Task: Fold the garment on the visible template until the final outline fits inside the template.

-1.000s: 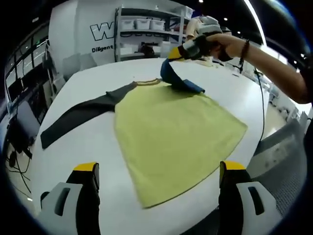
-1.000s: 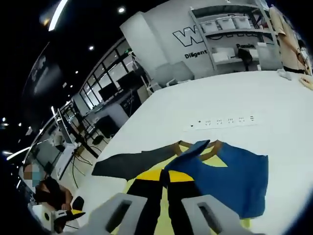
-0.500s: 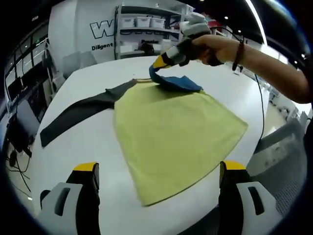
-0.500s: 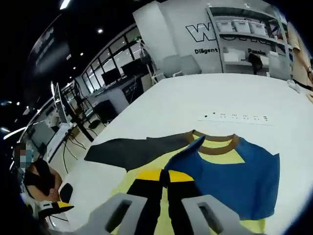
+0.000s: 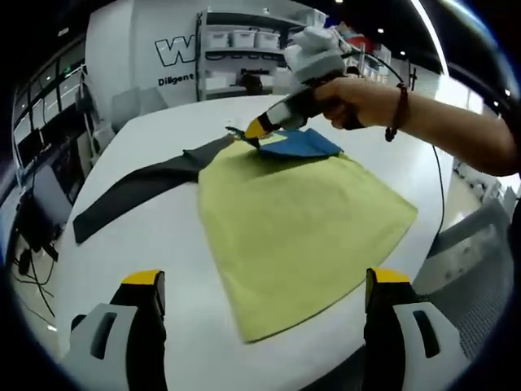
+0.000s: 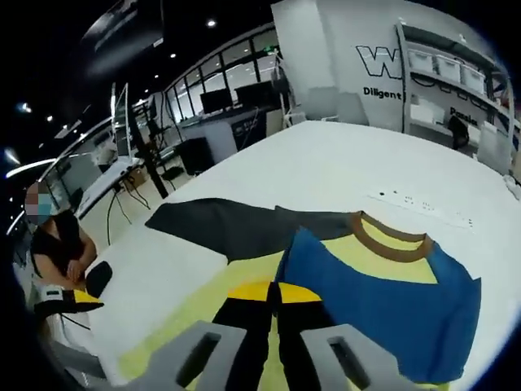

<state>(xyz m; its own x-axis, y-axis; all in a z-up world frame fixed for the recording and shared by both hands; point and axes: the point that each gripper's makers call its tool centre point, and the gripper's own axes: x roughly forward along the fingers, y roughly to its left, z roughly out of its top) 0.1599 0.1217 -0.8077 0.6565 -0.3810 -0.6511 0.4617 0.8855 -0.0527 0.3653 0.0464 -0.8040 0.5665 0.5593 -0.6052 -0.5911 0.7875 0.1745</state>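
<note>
The yellow cloth garment [image 5: 301, 220] with one blue and one dark grey sleeve lies flat on the white table [image 5: 163, 244]. The right gripper [image 6: 273, 295], jaws clamped on the blue sleeve [image 6: 383, 305], should lay it smooth across the chest below the brown collar [image 6: 389, 241]. The left gripper [image 5: 260, 281] hovers with jaws apart.

One long-sleeved shirt [image 5: 301, 220] (yellow body, one grey sleeve [image 5: 134, 191], one blue sleeve [image 5: 301, 143]). One white table [image 5: 155, 252]. Two grippers: left gripper [image 5: 264, 314], right gripper [image 6: 273, 295].
</note>
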